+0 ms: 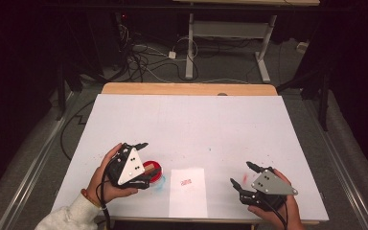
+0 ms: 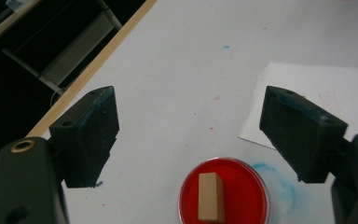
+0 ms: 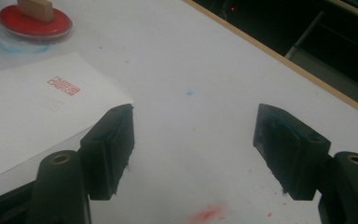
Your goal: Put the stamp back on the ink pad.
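A round red ink pad (image 2: 223,193) lies on the white table near its front left, with a small wooden stamp block (image 2: 210,196) resting on it. My left gripper (image 1: 146,160) hovers just above and behind the pad (image 1: 155,172), jaws wide open and empty. A white sheet of paper (image 1: 188,191) lies beside the pad and carries a red stamped mark (image 3: 63,86). My right gripper (image 1: 242,175) stands open and empty over bare table to the right of the sheet. The pad (image 3: 33,22) and the block (image 3: 35,8) also appear far off in the right gripper view.
The white table top (image 1: 187,124) has a wooden strip (image 1: 187,89) along its far edge. Faint blue and red ink smears (image 3: 207,213) mark the surface. Beyond the table are a dark floor with cables (image 1: 139,57) and a desk frame (image 1: 227,43).
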